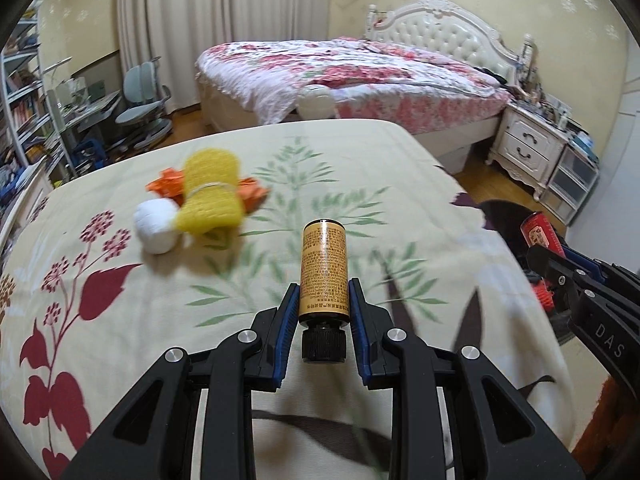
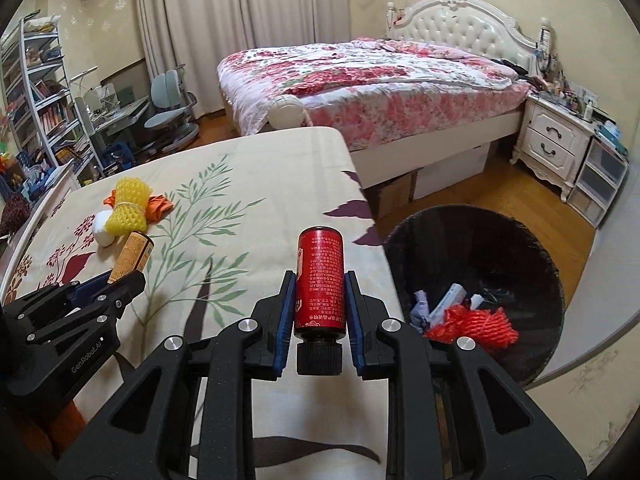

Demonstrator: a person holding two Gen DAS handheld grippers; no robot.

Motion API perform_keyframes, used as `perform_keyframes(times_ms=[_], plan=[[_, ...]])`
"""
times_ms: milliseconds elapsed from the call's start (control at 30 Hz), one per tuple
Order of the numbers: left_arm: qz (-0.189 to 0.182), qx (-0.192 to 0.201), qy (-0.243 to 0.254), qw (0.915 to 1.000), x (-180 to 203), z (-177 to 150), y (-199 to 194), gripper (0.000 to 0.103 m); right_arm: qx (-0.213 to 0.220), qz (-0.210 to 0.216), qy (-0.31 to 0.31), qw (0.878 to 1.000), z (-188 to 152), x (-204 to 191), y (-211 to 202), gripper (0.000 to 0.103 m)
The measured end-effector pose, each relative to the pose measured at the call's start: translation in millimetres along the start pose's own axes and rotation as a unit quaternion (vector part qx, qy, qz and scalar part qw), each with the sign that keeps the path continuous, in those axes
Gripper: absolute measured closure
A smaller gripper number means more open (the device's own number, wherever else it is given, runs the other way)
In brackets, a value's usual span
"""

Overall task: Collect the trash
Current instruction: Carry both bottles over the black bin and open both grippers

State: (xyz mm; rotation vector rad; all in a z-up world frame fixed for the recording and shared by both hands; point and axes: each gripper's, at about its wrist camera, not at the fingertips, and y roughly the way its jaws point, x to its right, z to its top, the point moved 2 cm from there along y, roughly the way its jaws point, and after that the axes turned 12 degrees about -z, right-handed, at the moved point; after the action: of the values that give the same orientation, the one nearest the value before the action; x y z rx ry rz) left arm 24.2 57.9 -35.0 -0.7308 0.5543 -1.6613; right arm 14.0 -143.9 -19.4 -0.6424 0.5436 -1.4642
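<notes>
- Bedroom setting noted: floral-print cloth over a work surface, a made bed behind, wood floor, nightstand at far right.
- Left gripper: jaws clamped on an amber bottle, label facing up, black cap toward the camera; bottle held clear above the cloth.
- Right gripper: jaws clamped on a red bottle, same cap-to-camera attitude, held near the cloth's edge.
- Black trash bin seen on the floor just beside that edge, to the right of the red bottle; a red mesh bundle and paper scraps already inside.
- Step judged: transport phase, both items lifted, neither yet over the bin.
- Next move judged to call for: each bottle carried over the bin mouth, then jaws opened; right-hand item is nearer.
- Count: bottles held, 2; bins, 1.
- Still on cloth, approx.: 1 yellow foam net, 1 white ball, orange wrapper pcs, number unclear.
</notes>
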Motion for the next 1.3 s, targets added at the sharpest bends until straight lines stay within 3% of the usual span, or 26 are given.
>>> perform_keyframes(times_ms=[367,767,1300], plan=[[-0.056,0.003,0.051,0.9971,82.3,22.6,34.3,0.076,0.007,-0.060,0.053,0.997,1.0,72.5,8.5,0.080],[-0.083,0.003,0.083,0.9931,138.4,46.8,74.9,0.076,0.011,-0.099,0.080,0.992,8.7,121.4,30.5,0.080],[-0.074,-0.017,0.103,0.9918,168.8,63.6,118.6,0.076,-0.006,-0.109,0.101,0.989,11.2,150.6,60.7,0.080]])
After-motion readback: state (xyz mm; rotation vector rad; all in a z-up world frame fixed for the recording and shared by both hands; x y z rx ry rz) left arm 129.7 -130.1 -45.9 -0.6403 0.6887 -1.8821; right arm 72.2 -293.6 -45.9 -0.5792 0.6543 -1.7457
